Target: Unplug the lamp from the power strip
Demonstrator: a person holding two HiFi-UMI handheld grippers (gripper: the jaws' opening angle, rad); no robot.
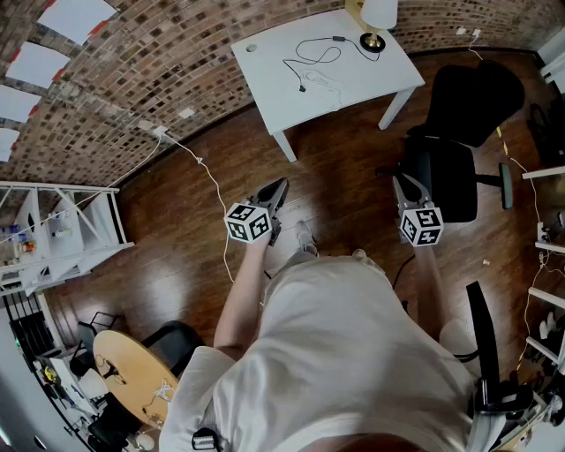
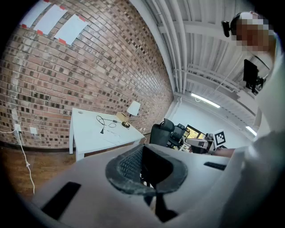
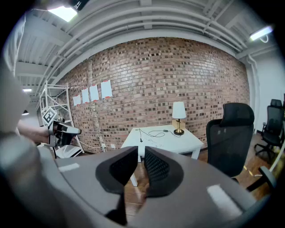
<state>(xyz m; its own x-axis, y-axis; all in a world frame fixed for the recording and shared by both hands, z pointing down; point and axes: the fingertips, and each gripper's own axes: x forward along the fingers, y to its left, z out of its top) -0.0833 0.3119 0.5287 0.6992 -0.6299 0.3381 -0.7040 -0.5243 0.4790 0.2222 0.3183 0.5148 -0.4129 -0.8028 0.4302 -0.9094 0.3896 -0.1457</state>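
Two grippers out in front of the person, both empty, and the table is well ahead of them. Way off to the left of the left gripper [image 1: 279,187] there's a white shelf rack [image 1: 62,231] against the brick wall [image 1: 132,84], and down behind it, near the person's elbow, a round wooden table [image 1: 132,372] with clutter. A thin white cord [image 1: 212,190] runs from the wall across the wood floor [image 1: 177,247] and passes just to the left of that gripper. Its jaws look pressed together at the tips, nothing pinched. Straight ahead, sort of between the two grippers and well apart from both, stands the white table [image 1: 265,64], with a loose black cable [image 1: 311,53] lying on top that leads to the lamp [image 1: 378,19], upright at the far right corner near the wall. Just bare floor between the left gripper and the table legs. The right gripper [image 1: 402,183] has its jaws nearly together too, just a thin slit, nothing in it. A black office chair [image 1: 459,110] stands ahead and slightly right of it, beside the table's right end, so it's kinda crowding that side.
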